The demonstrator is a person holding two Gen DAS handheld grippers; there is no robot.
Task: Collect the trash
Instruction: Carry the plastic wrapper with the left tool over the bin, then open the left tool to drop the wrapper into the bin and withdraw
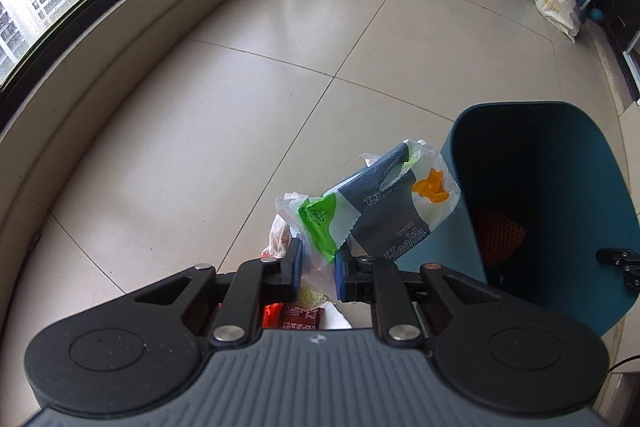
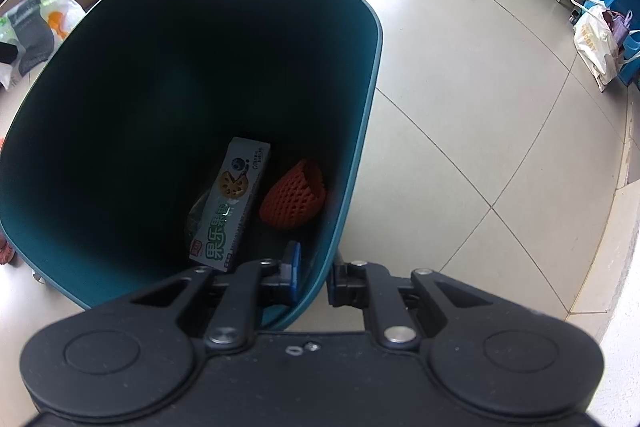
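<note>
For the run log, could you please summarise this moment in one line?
left gripper: shut on plastic bag | right gripper: shut on bin rim | bin: snack box, foam net

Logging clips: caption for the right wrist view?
Right gripper clamps the teal bin's rim; snack box and orange foam net inside.

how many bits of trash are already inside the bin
2 clearly: a snack box standing against the bin floor, and an orange foam fruit net just right of it. Something dark behind the box may be a third; too dim to tell.
</note>
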